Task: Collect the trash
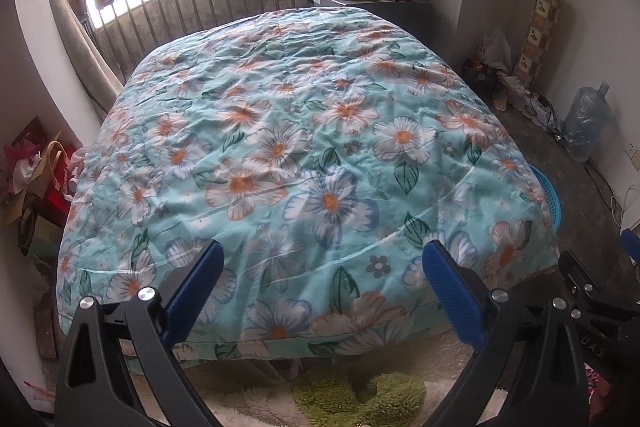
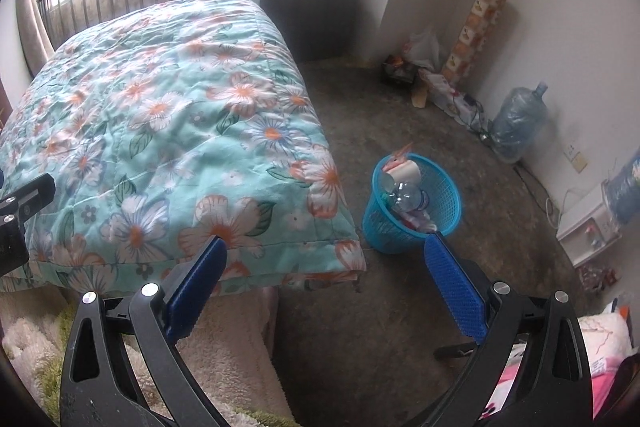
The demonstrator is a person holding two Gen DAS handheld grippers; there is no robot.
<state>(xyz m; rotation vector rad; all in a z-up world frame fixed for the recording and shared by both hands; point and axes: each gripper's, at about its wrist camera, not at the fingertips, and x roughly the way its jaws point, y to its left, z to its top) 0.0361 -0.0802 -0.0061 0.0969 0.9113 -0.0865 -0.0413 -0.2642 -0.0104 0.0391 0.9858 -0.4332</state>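
Floral quilt (image 1: 304, 155) covers bed; blue trash basket (image 2: 412, 207) w/ bottle (image 2: 406, 197) on concrete floor (image 2: 400, 115). Left gripper (image 1: 322, 287) & right gripper (image 2: 324, 283) both spread wide, holding nothing. No legible writing.

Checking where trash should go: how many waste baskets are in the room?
1. A blue plastic mesh waste basket stands on the floor by the bed's corner, already holding a plastic bottle and wrappers. Its rim peeks past the quilt in the left view. Others may be hidden.

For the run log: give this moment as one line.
left gripper: open, empty | right gripper: open, empty | blue plastic mesh basket: on floor beside floral quilt, holds clear plastic bottle
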